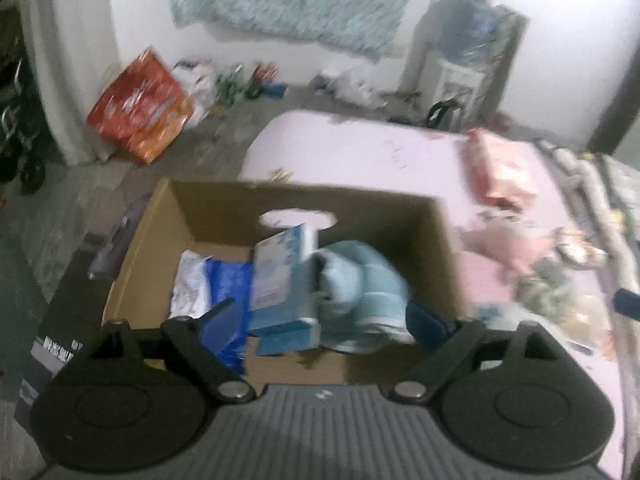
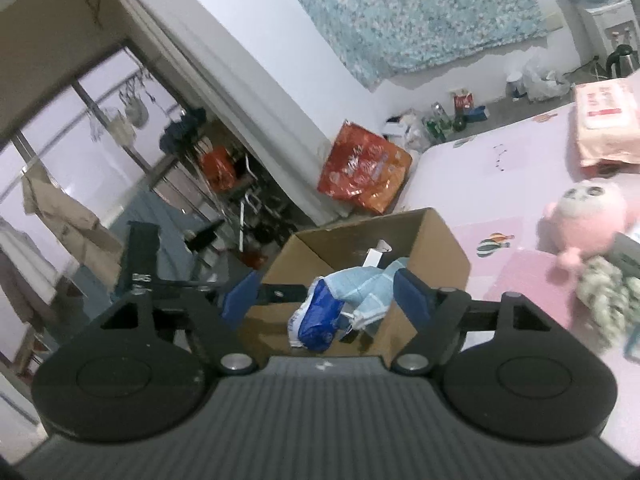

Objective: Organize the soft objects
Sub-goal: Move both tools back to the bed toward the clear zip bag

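Above the cardboard box [image 1: 436, 240], both tongs [image 1: 324, 320] [image 2: 328, 296] spread wide.

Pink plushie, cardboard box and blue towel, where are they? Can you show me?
Pink plushie [image 2: 588, 216]: right wrist view, on its face.
Cardboard box [image 1: 436, 248]: left wrist view, on its right inner wall.
Blue towel [image 1: 360, 284]: left wrist view, on its folded top.

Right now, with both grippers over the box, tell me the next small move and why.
Probably swing the right gripper toward the pink plush toy on the bed. Both grippers' jaws stand open and hold nothing, the cardboard box already holds a light blue towel and packets, and the plush still lies outside it.
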### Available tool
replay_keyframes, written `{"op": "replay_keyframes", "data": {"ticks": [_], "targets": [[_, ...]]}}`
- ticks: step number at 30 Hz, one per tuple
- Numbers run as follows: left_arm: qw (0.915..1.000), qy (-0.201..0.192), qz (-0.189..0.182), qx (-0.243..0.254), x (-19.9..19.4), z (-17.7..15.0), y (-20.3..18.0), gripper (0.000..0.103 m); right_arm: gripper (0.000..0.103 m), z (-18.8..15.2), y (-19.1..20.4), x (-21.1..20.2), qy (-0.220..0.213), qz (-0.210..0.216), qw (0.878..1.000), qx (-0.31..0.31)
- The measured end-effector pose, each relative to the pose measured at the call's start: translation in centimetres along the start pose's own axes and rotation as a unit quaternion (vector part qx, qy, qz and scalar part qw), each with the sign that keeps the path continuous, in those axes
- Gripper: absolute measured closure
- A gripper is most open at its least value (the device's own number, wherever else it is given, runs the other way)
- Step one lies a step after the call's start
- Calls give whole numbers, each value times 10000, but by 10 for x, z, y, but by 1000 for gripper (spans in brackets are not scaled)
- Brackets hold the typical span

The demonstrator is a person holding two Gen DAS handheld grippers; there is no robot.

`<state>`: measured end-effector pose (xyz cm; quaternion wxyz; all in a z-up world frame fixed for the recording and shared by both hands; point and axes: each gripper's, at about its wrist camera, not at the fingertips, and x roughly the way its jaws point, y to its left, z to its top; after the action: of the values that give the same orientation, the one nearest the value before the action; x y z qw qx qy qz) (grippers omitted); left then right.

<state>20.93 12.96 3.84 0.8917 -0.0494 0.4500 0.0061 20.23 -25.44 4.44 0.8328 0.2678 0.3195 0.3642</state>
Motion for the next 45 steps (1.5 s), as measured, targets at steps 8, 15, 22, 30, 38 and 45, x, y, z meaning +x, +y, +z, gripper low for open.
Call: {"op": "replay_keyframes", "data": {"ticks": [8, 15, 22, 30, 38, 45], "targets": [[9934, -433, -697, 803, -59, -20, -104, 7, 18, -31, -50, -140, -578, -59, 9974, 432], [9803, -247, -1389, 1380, -38, -40, -211, 7, 15, -66, -108, -224, -981, -572, 9893, 919], [9790, 51, -1516, 1360, 21, -63, -282, 11, 15, -80, -183, -217, -1088, -1004, 9774, 1510], [9904, 145, -1010, 935, 89, -61, -310, 34, 19, -61, -256, -145, -672, -1382, 9751, 1598], [9897, 590, -1037, 794, 112, -68, -304, 59, 71, -63, -288, -87, -11, -1806, 9738, 1381], [9846, 753, -1446, 632, 100, -80, -296, 59, 77, -92, -276, -110, -69, -1821, 9650, 1886]]}}
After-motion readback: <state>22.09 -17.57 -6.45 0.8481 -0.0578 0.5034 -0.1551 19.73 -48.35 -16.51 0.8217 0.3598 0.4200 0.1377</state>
